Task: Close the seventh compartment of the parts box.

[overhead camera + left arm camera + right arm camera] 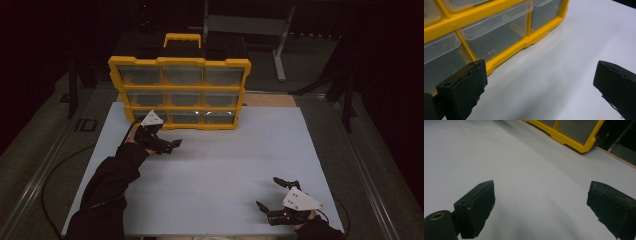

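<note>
Yellow plastic organiser case [180, 92], standing upright at the far edge of the white board [225, 165], front face toward the person. Frame: yellow, with a yellow carry handle [182, 39] on top and a black body behind. Front: nine clear compartments in three rows of three, divided by yellow bars; contents cannot be made out. In the left gripper view the clear bins [496, 32] look see-through and bare inside, with moulded lips along their upper edges.

Left gripper [172, 145]: held just before the case's lower left corner, low over the board, jaws apart with nothing between them. A dark sleeve [107, 185] runs back from it to the near edge.

Right gripper [274, 192]: near the board's near right corner, well apart from the case, jaws spread wide and holding nothing. Its grey three-cornered plate [301, 200] faces up.

Surroundings: dark floor, metal stand legs [280, 50] beyond the table.
</note>
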Available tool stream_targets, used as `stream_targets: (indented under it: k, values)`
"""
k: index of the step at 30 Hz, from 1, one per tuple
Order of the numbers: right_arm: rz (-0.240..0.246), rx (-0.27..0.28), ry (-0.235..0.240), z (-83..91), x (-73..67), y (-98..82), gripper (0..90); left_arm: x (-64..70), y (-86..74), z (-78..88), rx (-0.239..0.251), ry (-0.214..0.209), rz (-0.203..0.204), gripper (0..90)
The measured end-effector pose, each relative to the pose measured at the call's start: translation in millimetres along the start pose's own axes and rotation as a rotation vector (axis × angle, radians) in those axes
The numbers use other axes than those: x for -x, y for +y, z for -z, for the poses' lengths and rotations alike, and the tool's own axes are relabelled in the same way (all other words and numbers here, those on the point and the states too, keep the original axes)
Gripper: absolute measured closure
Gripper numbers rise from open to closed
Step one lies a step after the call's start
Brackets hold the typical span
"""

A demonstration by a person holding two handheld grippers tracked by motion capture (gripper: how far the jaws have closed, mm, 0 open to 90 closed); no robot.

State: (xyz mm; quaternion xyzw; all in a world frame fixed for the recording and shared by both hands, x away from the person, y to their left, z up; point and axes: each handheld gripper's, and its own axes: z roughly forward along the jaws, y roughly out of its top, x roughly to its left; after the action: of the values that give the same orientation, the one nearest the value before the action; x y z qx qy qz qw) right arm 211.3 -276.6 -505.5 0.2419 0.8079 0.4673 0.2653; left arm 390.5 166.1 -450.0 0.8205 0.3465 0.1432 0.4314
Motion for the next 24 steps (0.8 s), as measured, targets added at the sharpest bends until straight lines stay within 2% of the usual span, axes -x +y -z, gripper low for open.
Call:
stream_targets:
  k: [5, 8, 21, 24]
  values:
    - [0.0, 0.002, 0.001, 0.3, 0.0, 0.2, 7.9, 6.1, 0.7, 4.4, 0.014, -0.02, -0.03, 0.0]
    - [0.001, 0.001, 0.0, -0.2, -0.3, 0.3, 7.9, 10.1, 1.2, 7.8, 0.015, -0.014, -0.051, 0.0]
    - [0.002, 0.0, 0.001, -0.4, -0.8, 0.6, 7.9, 25.5, 1.3, 24.6, 0.036, -0.038, -0.092, 0.0]
    - [0.003, 0.0, 0.002, -0.1, -0.7, 0.5, 7.9, 26.8, -1.3, 28.8, 0.043, -0.037, -0.089, 0.0]
